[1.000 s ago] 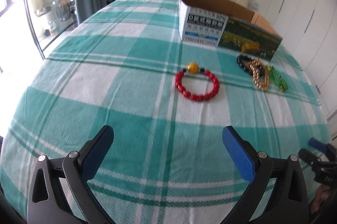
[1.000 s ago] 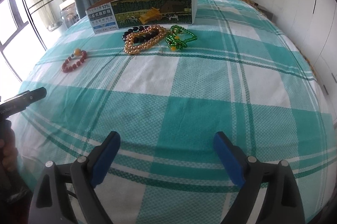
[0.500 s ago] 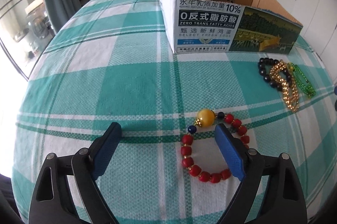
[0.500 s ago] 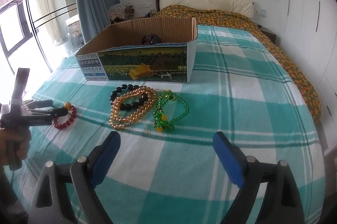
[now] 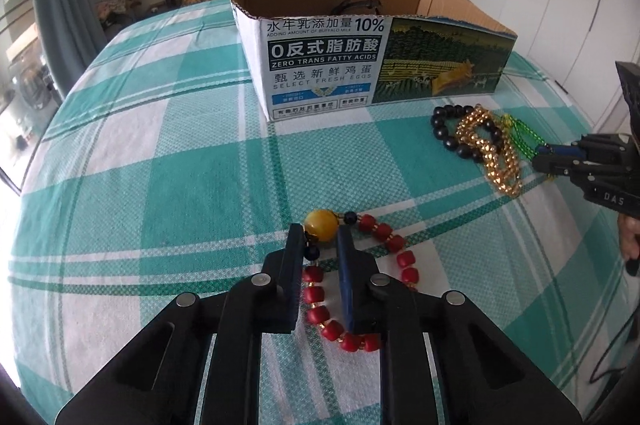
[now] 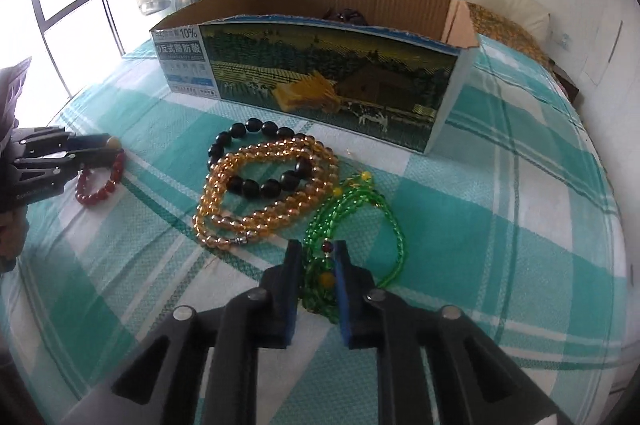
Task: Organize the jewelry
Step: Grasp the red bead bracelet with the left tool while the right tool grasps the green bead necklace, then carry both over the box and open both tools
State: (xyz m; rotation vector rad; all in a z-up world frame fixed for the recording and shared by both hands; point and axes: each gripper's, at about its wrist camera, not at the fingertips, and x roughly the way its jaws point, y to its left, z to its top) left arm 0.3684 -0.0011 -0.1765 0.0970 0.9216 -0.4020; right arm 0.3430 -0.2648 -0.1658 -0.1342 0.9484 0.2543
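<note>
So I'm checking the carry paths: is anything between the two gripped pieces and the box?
Red bracelet: only bare cloth up to the cardboard box. Green necklace: the gold beads and black beads lie just left of its line to the box's wall.

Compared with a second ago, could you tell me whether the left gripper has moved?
Yes. The left gripper has advanced toward the cardboard box, which looms larger now, and closed on the red bracelet near its yellow bead.
</note>
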